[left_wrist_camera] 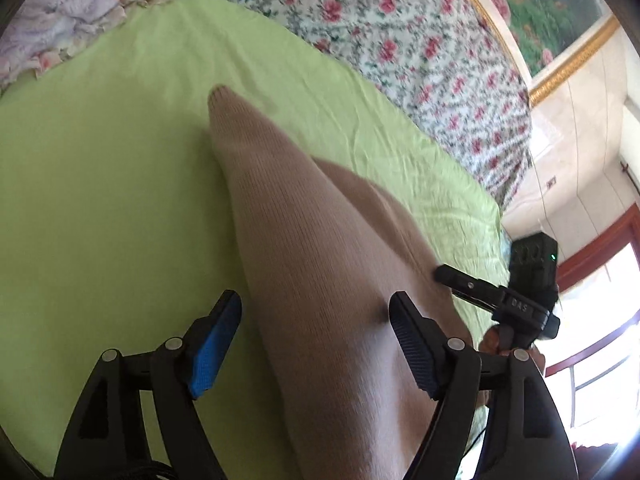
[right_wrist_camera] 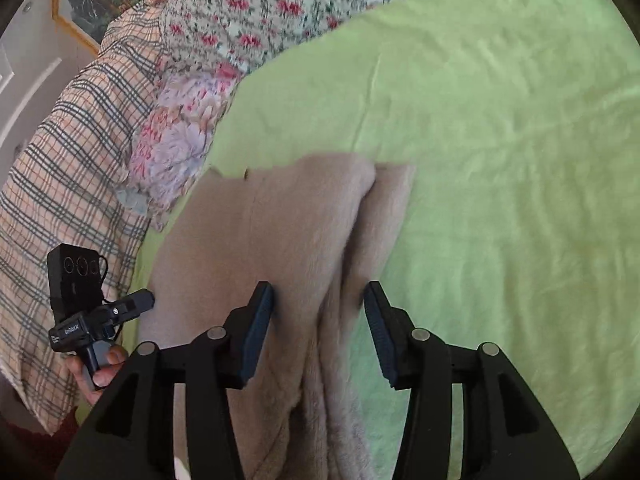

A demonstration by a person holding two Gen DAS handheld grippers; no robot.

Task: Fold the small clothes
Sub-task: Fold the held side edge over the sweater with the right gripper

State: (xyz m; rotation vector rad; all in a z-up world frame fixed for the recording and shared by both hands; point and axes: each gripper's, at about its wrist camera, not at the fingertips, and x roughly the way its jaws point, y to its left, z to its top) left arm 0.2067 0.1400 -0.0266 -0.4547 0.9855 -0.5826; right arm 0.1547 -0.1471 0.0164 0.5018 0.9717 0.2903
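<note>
Your left gripper (left_wrist_camera: 316, 334) stands wide open, its blue-padded fingers (left_wrist_camera: 212, 354) apart on either side of the beige knitted garment (left_wrist_camera: 304, 248) without pressing it. Your right gripper (right_wrist_camera: 318, 326) is about half open, its pads clear of the cloth, astride a fold. The garment lies folded lengthwise on the light green bedsheet (right_wrist_camera: 500, 140), near the flowered quilt (left_wrist_camera: 420, 48) and the checked pillow (right_wrist_camera: 68, 172).
</note>
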